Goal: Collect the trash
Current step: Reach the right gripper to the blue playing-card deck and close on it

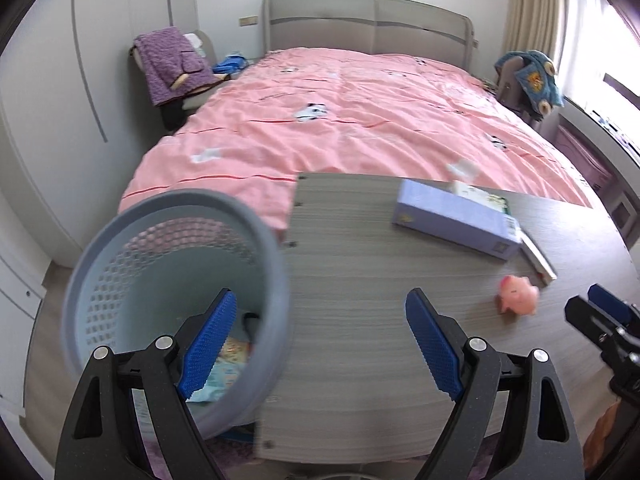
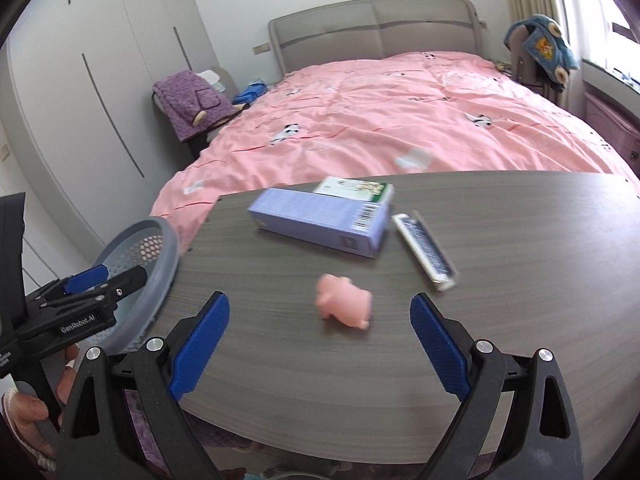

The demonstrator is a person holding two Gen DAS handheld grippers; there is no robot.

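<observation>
Pink toy [image 2: 344, 306] smeared by blur, shape unreadable. Print on green-and-white box [image 2: 356, 190] too small to read, lower part hidden behind purple box [image 2: 320, 226]. Bin [image 1: 176, 300] contents half covered by left claw [image 1: 320, 346] finger; only scraps of wrapper visible. Right claw [image 2: 320, 346] arms cut off by bottom edge. Hand [image 2: 28, 408] cropped at left edge. Worktop [image 2: 500, 300] near edge hidden below frame.

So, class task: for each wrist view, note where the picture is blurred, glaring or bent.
Left wrist view: window glare at right, basket rim smeared, table edges bowed. Right wrist view: pink toy motion-blurred, wardrobe lines curved by the fisheye.
</observation>
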